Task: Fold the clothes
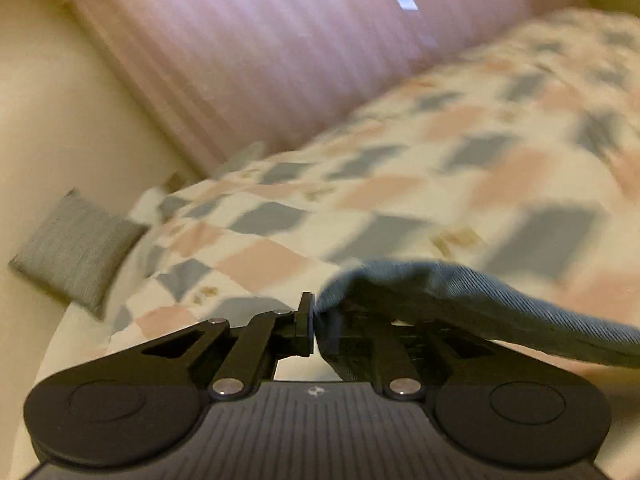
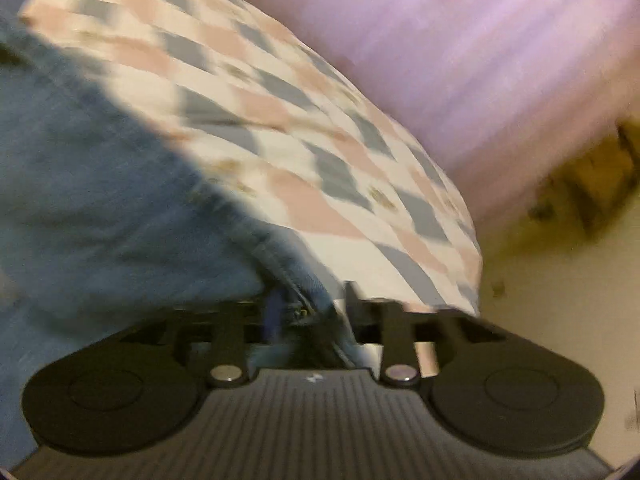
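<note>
A pair of blue denim jeans is held up over a bed with a checkered quilt. My left gripper is shut on an edge of the jeans, which drape off to the right and cover its right finger. In the right wrist view the jeans fill the left side. My right gripper is shut on a seamed edge of the jeans, which hides its left finger. Both views are blurred by motion.
A grey cushion leans on the cream wall at the left end of the bed. A pink curtain hangs behind the bed, also in the right wrist view. Cream floor and a brownish object lie right of the bed.
</note>
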